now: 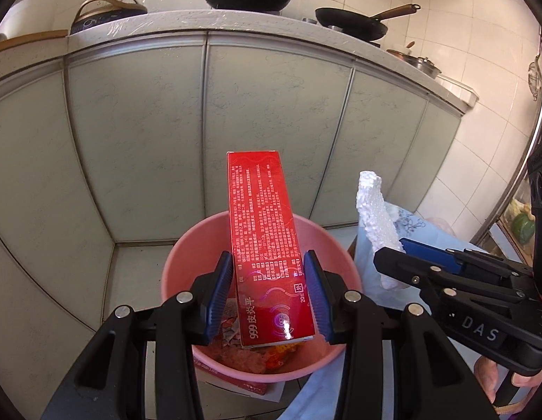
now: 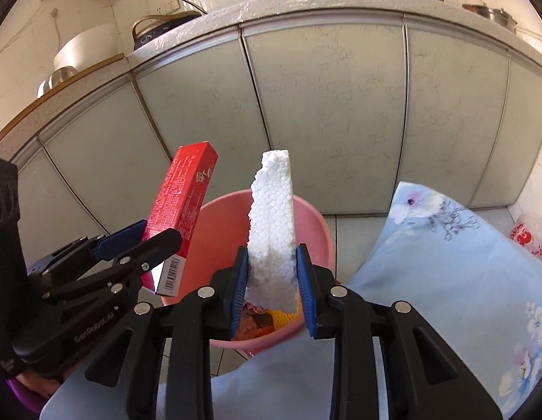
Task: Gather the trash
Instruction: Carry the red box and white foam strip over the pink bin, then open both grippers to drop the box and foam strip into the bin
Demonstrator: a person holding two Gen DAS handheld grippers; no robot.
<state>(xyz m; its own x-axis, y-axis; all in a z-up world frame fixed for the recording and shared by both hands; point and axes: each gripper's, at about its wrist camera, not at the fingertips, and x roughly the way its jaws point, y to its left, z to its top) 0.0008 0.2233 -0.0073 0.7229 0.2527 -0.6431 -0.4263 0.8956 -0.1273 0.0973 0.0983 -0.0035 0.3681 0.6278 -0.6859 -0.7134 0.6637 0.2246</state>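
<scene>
Red cardboard box (image 1: 267, 245) stands clamped upright between the left gripper's (image 1: 272, 294) blue pads, above the pink bucket (image 1: 187, 262) of scraps. Beside it, the right gripper (image 2: 272, 281) pinches a white foam chunk (image 2: 272, 224) over the same bucket, near a blue floral cloth (image 2: 446, 262).

Pink bucket (image 1: 201, 245) contents mostly hidden
Red carton (image 1: 267, 245) and foam chunk (image 2: 272, 224) cover the scraps inside; small carton print unreadable; floral cloth (image 2: 446, 262) cut off by frame edge.
</scene>
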